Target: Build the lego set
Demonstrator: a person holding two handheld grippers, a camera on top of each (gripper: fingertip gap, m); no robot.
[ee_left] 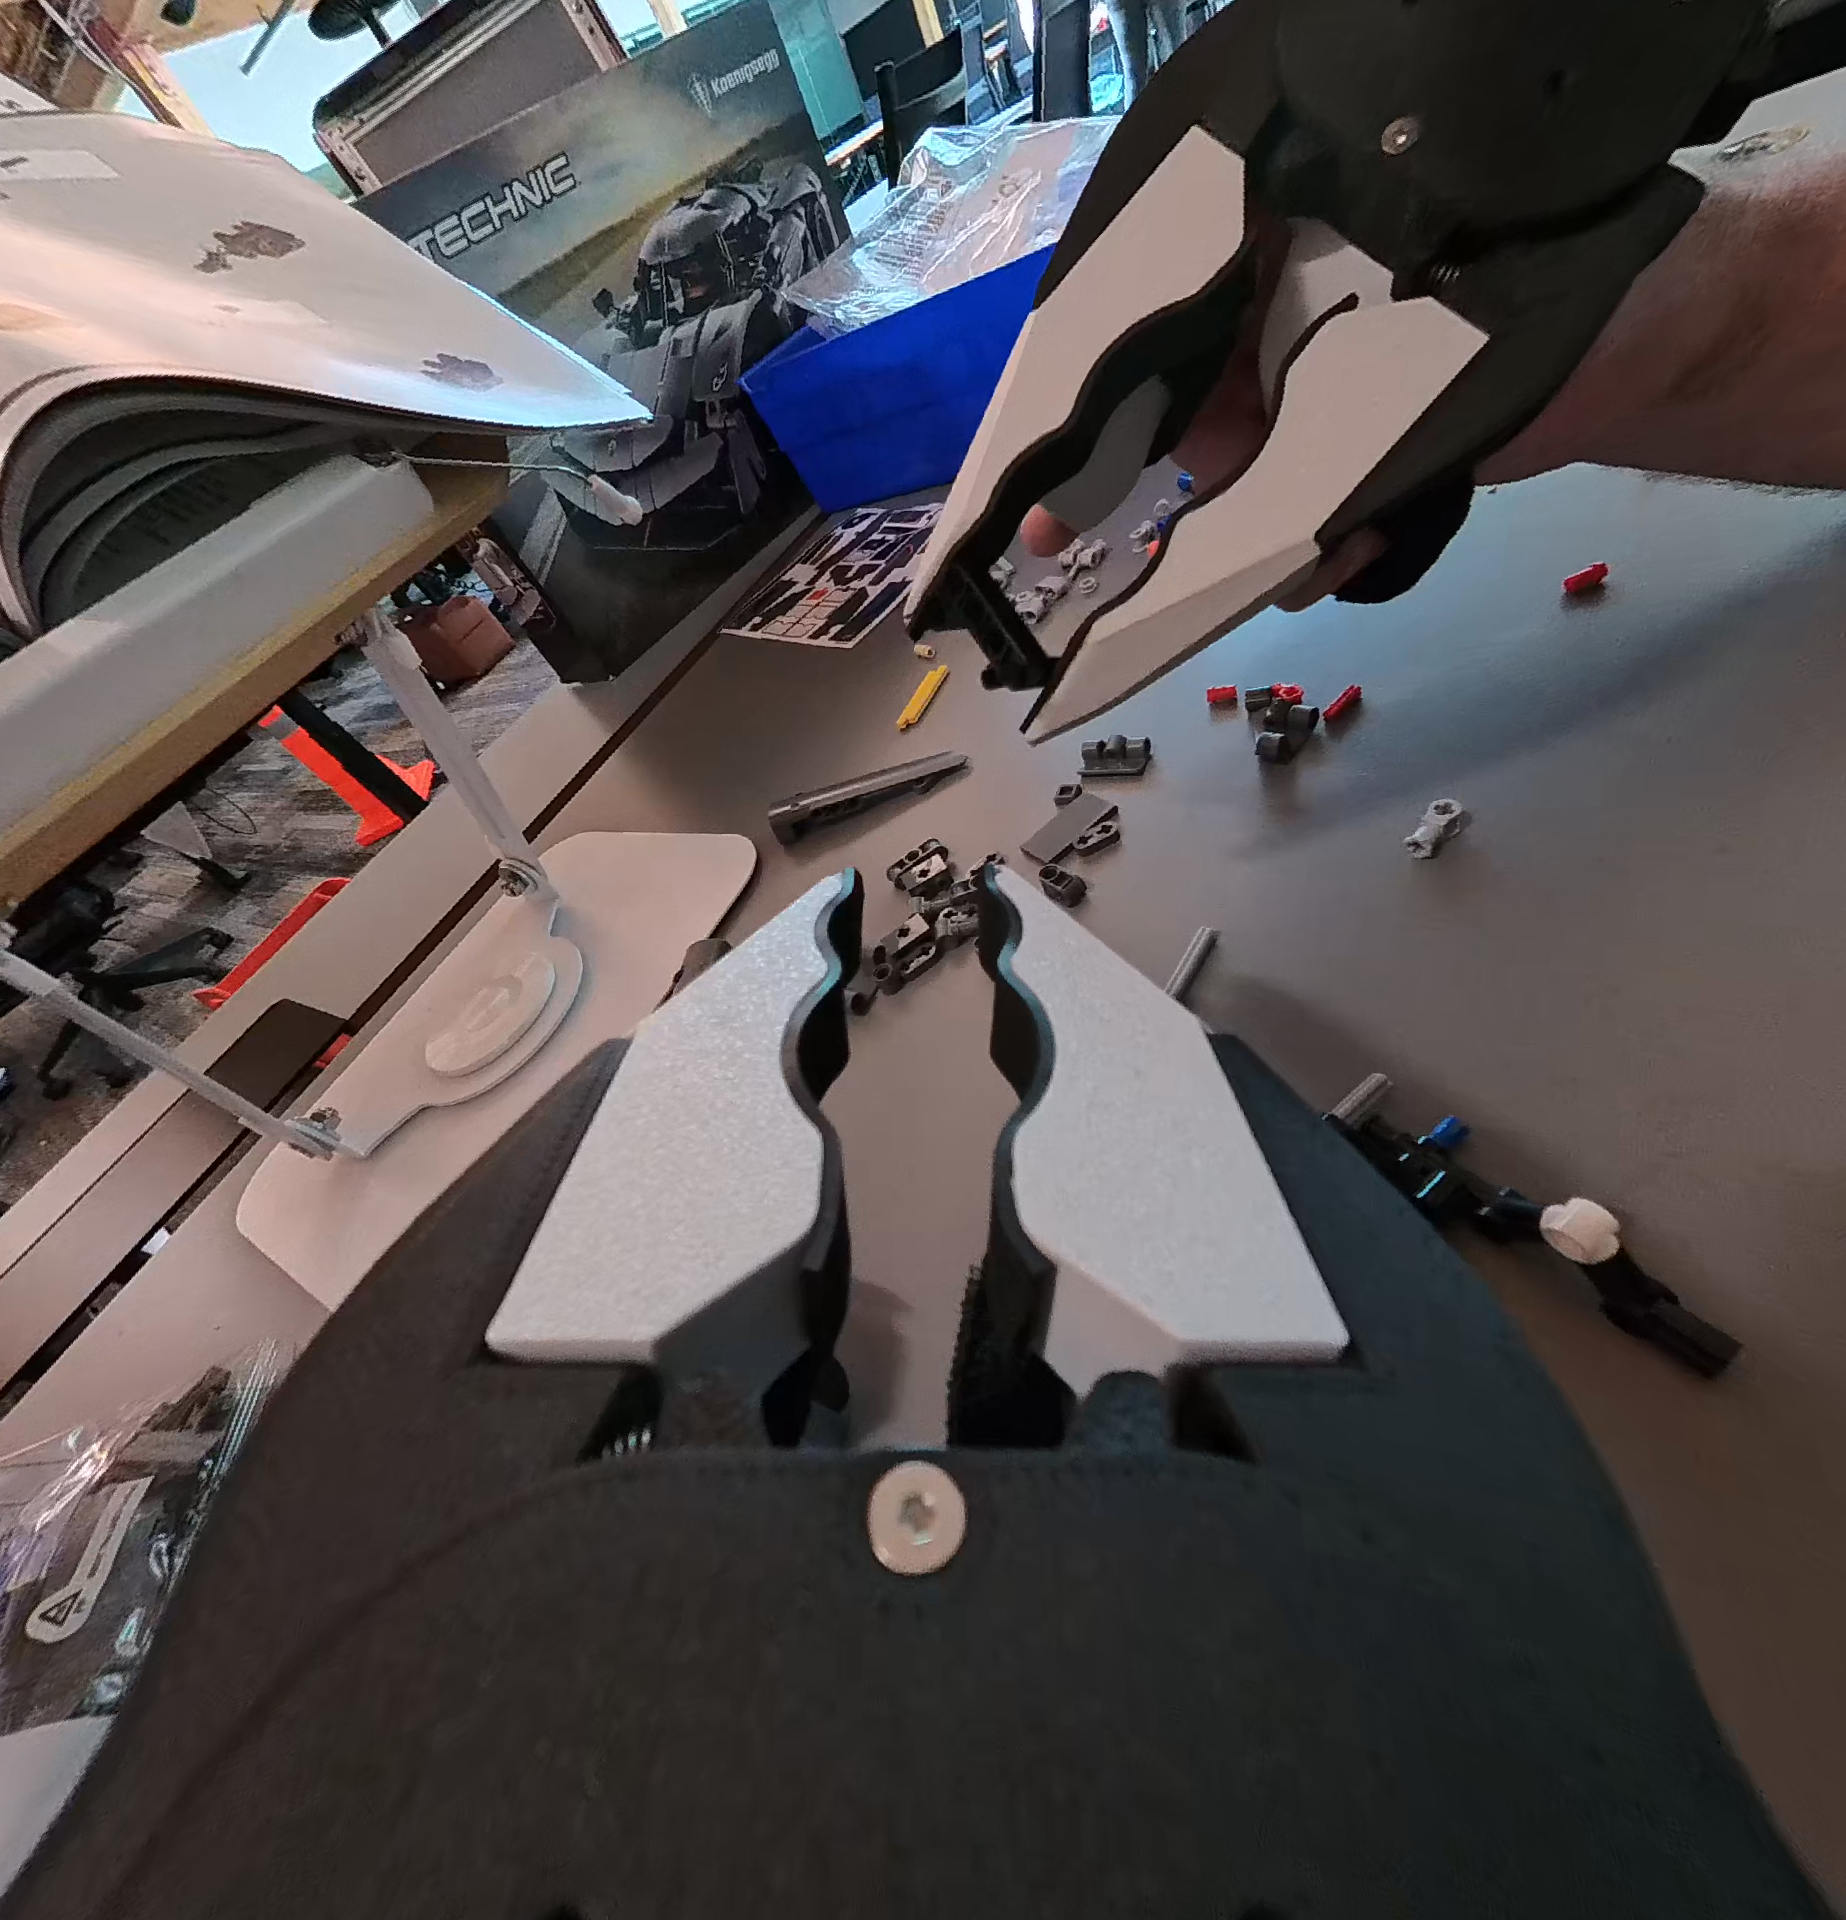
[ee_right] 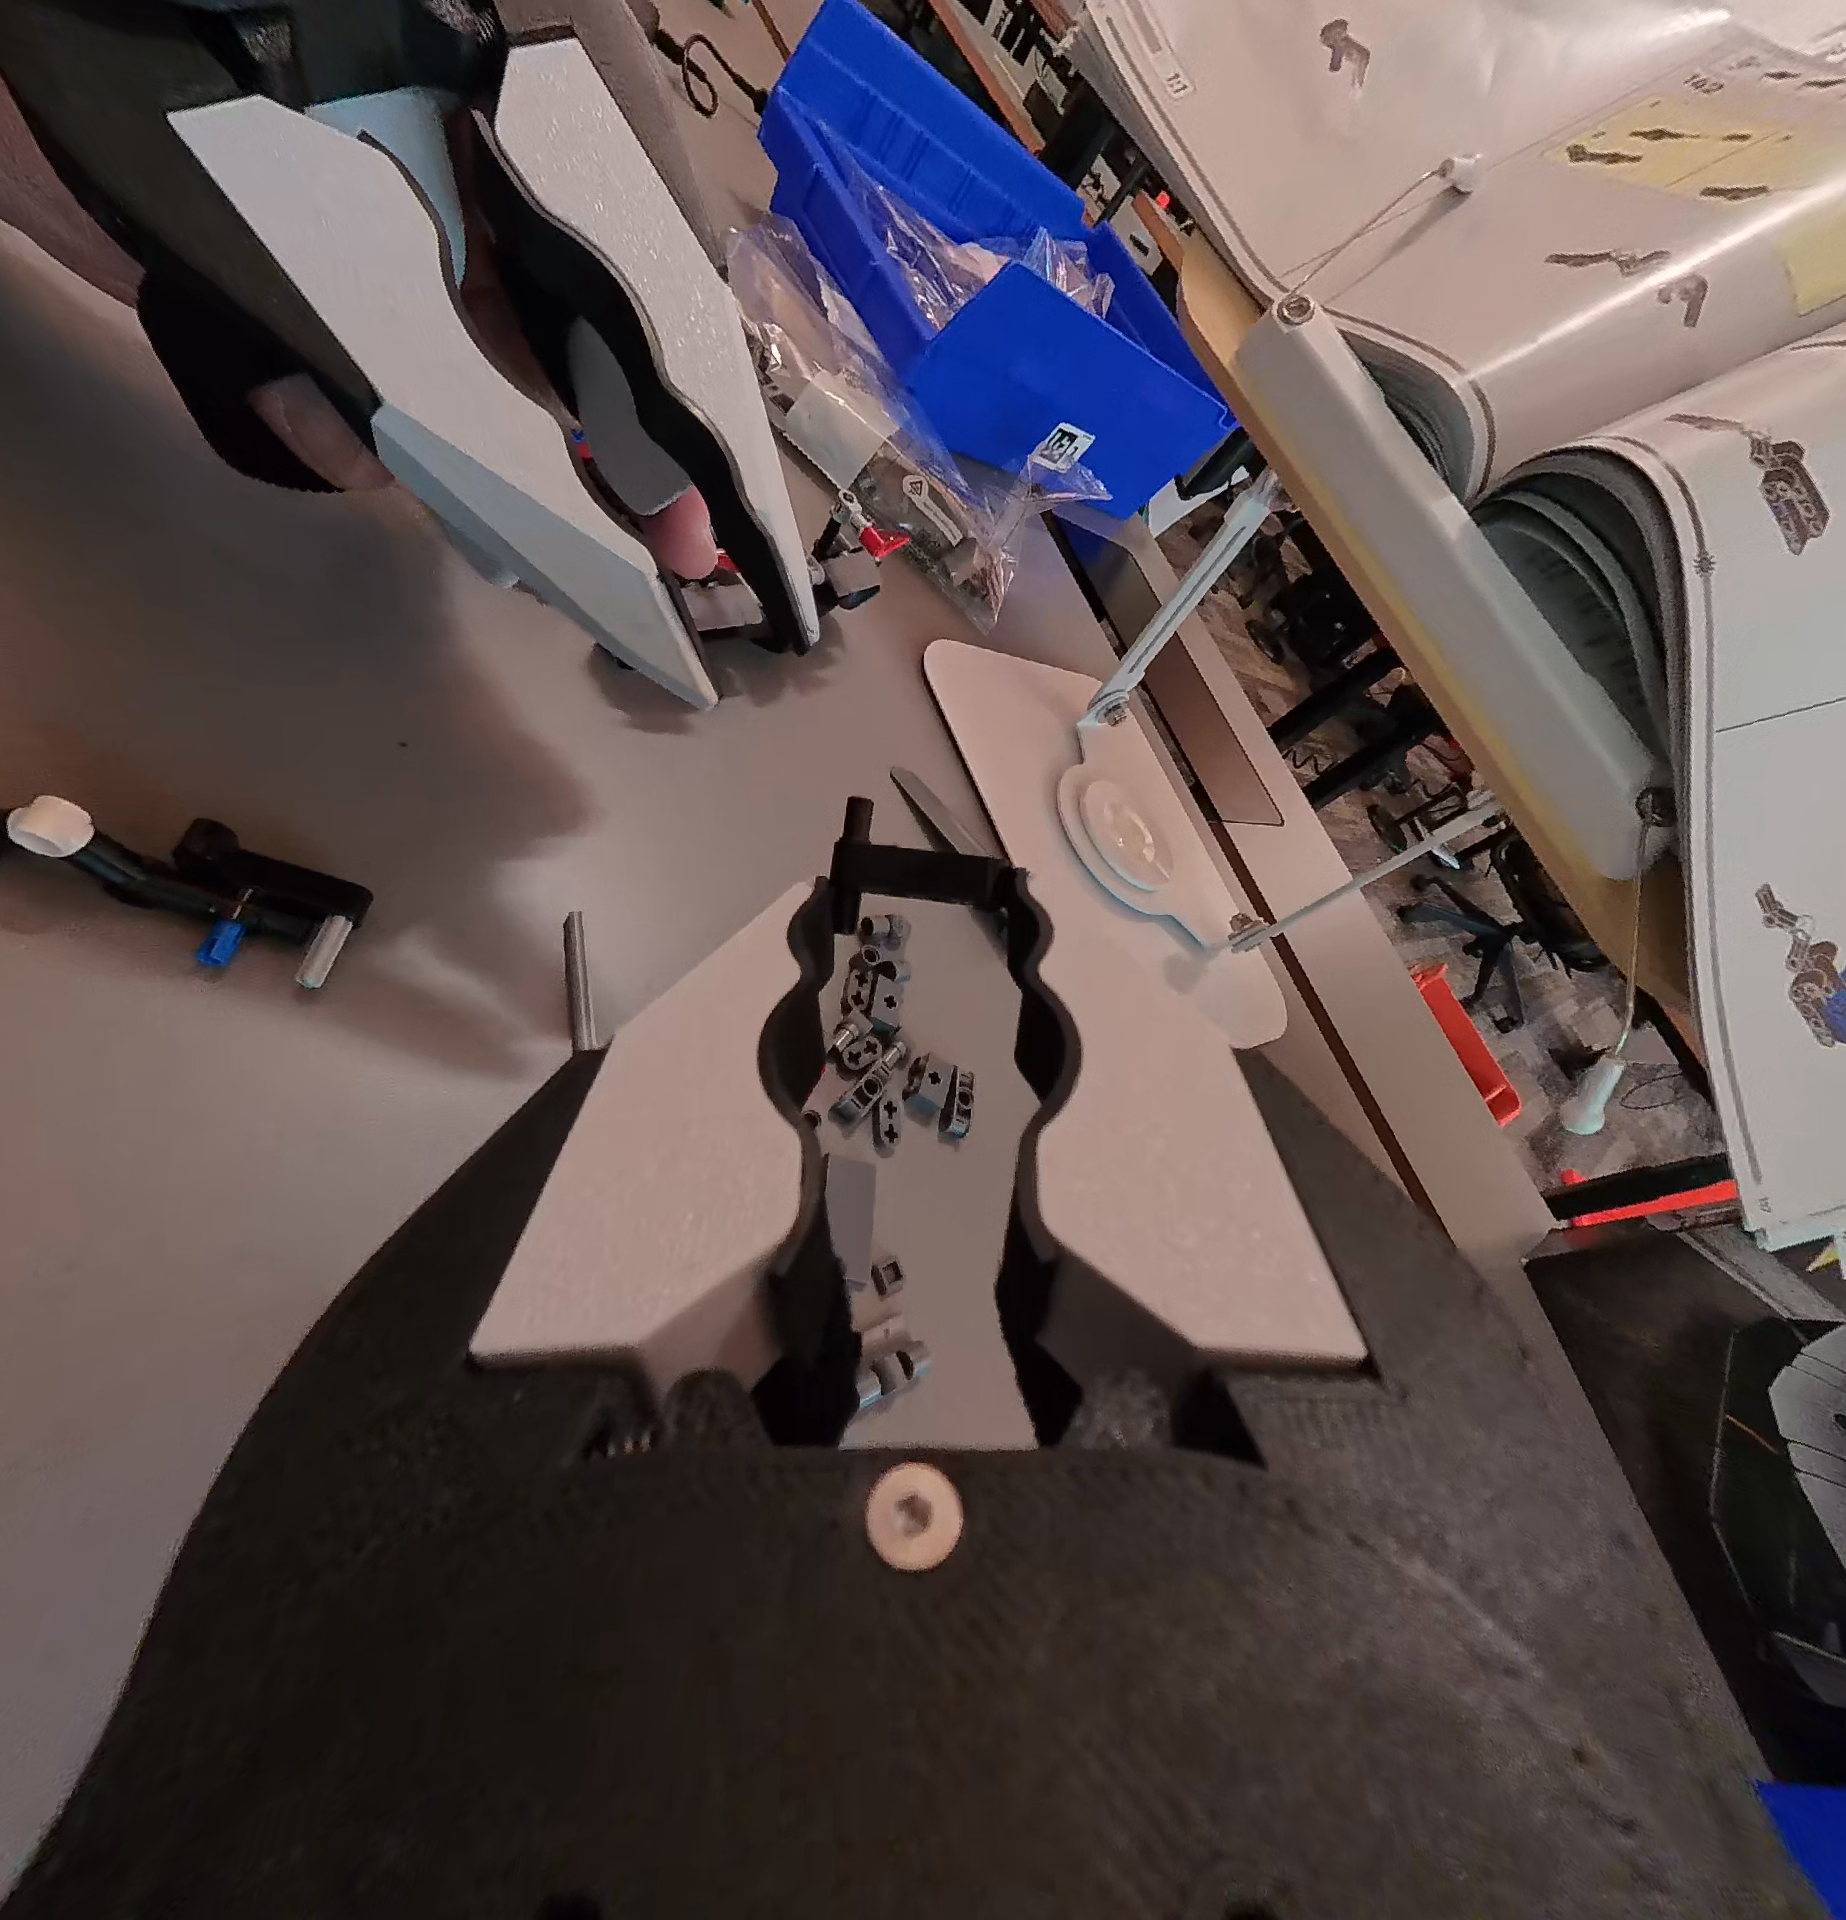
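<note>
The right gripper [ee_right: 919,883] is partly closed on a black beam [ee_right: 929,862], which spans its fingertips and is held in the air above a pile of small grey pieces [ee_right: 883,1049] on the grey table [ee_left: 1521,935]. The left gripper [ee_left: 919,883] stands narrowly open near the same pile. The right wrist view shows something small, grey and black, between its tips, but it cannot be told whether the pads press on it. A partly built black assembly [ee_left: 1470,1195] lies off to the side, and red, yellow and grey bits are scattered about. Behind are a blue bin [ee_left: 877,405], a printed box [ee_left: 607,239] with a brand name, a sticker sheet [ee_left: 846,571] and an open booklet [ee_left: 223,291] on a stand.
</note>
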